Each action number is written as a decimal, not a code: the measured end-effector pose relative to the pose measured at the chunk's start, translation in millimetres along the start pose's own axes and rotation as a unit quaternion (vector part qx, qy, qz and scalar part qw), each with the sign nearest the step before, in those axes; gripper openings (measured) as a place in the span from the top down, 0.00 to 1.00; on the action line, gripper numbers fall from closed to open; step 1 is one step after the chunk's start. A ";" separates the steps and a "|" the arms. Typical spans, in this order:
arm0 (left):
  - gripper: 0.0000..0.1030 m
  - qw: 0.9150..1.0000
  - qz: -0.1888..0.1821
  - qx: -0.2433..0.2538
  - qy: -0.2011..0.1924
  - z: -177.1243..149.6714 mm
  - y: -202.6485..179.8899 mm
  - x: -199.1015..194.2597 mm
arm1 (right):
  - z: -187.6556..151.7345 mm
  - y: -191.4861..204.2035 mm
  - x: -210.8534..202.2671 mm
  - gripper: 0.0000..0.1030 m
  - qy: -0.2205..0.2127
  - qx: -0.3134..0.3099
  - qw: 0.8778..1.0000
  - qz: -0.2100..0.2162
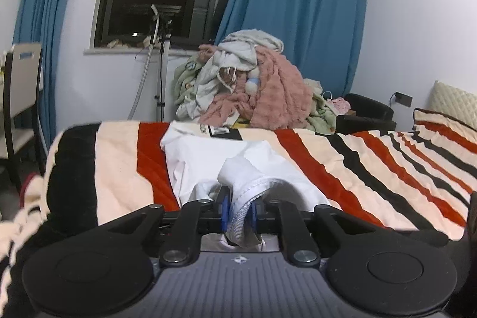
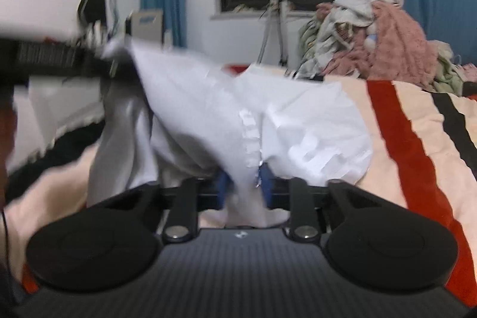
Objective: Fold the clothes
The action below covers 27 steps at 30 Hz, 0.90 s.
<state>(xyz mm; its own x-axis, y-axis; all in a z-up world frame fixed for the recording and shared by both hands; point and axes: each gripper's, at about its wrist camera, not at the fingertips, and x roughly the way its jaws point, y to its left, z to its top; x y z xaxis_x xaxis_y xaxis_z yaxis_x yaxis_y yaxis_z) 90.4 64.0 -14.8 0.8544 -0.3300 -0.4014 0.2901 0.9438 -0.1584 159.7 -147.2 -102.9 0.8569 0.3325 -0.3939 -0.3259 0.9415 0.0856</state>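
Observation:
A white garment (image 1: 205, 163) lies on the striped bed cover (image 1: 372, 169). My left gripper (image 1: 240, 212) is shut on a bunched hem of that garment, the stitched edge pinched between the blue pads (image 1: 225, 210). In the right wrist view the white garment (image 2: 208, 115) hangs lifted and stretched to the left. My right gripper (image 2: 246, 188) is shut on a fold of it between its blue pads (image 2: 266, 187). At the upper left of that view, the left gripper (image 2: 98, 61) shows blurred, holding the cloth's other end.
A heap of pink, green and grey clothes (image 1: 253, 88) is piled beyond the bed under blue curtains (image 1: 298, 5). A chair (image 1: 21, 97) stands at the left, a stand with a hose (image 1: 158, 64) by the dark window. A pillow (image 1: 453, 106) lies at the right.

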 end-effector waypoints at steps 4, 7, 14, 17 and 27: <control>0.77 1.000 -0.021 0.000 0.018 -5.2 -11.1 14.5 | 16.5 -28.3 -5.2 0.84 -0.024 0.038 0.999 -0.020; 0.70 0.999 -0.030 0.029 0.026 -12.8 -26.6 19.9 | 26.9 -55.6 -5.8 0.85 -0.036 0.079 0.996 -0.035; 0.63 0.994 -0.025 0.108 0.016 -32.5 -56.7 24.9 | 32.1 -107.1 -4.7 0.85 -0.019 0.158 0.985 -0.068; 0.61 0.991 -0.016 0.134 -0.005 -38.3 -64.7 23.6 | 26.6 -120.3 2.4 0.84 0.016 0.191 0.979 -0.067; 0.61 0.993 -0.006 0.100 -0.070 -36.8 -65.8 16.0 | 3.8 -124.9 22.2 0.72 0.121 0.220 0.967 -0.046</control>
<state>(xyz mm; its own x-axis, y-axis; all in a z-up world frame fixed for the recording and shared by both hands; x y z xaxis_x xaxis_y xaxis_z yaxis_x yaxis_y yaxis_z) 69.1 -4.2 -44.0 0.8980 -0.3477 -0.2696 0.3676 0.9296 0.0253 220.9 -257.1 -118.8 0.7380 0.2744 -0.6165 -0.0059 0.9162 0.4007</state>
